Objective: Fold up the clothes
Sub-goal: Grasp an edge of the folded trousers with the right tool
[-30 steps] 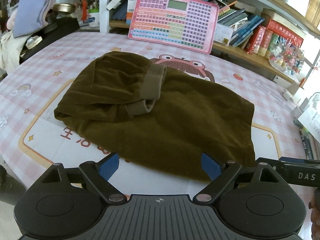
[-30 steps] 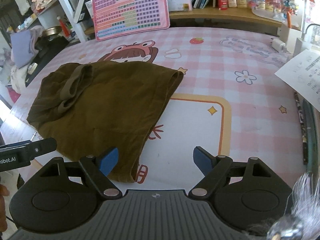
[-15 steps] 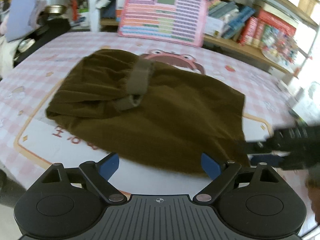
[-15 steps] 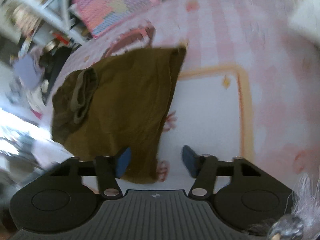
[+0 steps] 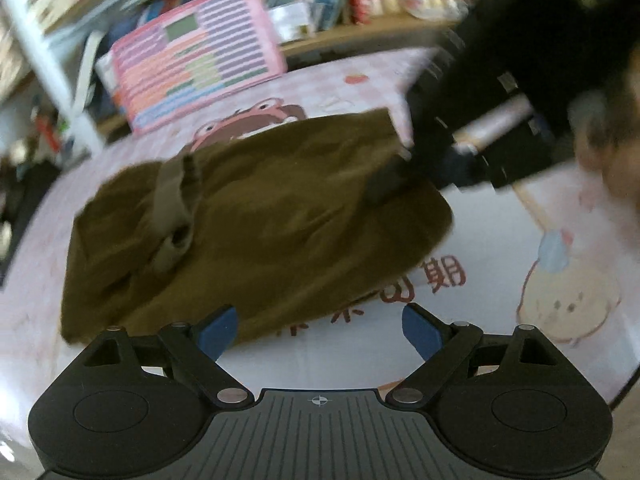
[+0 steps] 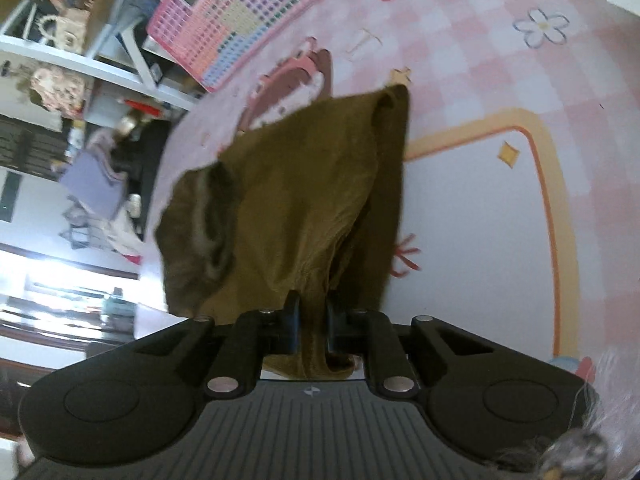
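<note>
One desk (image 6: 500,208) fills both views, under a pink checked cover with cartoon prints and an orange-bordered white panel. On it lies one garment (image 5: 248,220), an olive-brown piece of soft, creased cloth, spread over the middle of the desk and reaching towards the near edge. A paler ribbed cuff (image 5: 170,204) lies folded across its left part. The garment's right edge is doubled over in a long fold, and its near right corner is lifted off the desk.

One pink keyboard toy (image 6: 236,20) leans against the shelves at the far side of the desk, where rows of books stand.

There are two hand-held grippers. The right hand-held gripper (image 6: 310,320) is closing, its blue pads already pressing a bunched strip of the garment's near right corner between them, with cloth hanging below the fingers. The left hand-held gripper (image 5: 318,330) stands wide apart and holds nothing; its left pad (image 5: 218,330) sits over the garment's near edge and the right pad over bare desk. In the left view the right hand-held gripper shows as a dark blur at the garment's right side.
</note>
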A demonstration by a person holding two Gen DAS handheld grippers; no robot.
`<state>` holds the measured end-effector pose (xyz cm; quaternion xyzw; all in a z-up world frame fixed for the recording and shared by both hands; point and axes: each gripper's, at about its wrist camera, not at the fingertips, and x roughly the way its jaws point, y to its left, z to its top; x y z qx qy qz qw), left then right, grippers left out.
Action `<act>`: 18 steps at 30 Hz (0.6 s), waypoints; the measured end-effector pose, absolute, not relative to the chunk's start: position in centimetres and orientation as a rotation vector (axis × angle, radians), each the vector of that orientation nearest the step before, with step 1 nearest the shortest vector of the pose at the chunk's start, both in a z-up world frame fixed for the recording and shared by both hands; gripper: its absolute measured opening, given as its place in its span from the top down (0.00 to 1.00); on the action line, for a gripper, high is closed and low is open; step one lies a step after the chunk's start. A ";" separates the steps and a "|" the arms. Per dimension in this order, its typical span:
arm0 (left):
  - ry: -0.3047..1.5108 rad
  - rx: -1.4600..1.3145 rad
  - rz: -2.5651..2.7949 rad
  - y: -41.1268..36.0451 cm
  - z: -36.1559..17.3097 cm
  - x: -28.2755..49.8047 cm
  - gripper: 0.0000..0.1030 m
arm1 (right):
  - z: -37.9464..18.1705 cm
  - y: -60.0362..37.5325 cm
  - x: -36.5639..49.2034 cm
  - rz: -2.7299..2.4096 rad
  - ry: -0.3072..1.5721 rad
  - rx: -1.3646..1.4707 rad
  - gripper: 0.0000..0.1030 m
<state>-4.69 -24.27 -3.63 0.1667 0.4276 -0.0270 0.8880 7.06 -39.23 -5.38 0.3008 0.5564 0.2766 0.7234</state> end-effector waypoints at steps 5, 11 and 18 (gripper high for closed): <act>0.825 0.578 -0.068 -27.1 -5.2 -3.7 0.11 | -4.6 -38.4 7.2 0.633 1.219 0.657 0.89; 0.791 0.628 -0.107 -28.4 -4.9 -3.7 0.11 | -4.2 -38.5 7.0 0.613 1.208 0.595 0.80; 0.786 0.340 -0.030 -24.9 -2.3 -2.6 0.12 | -5.2 -41.8 5.8 0.544 1.196 0.639 0.65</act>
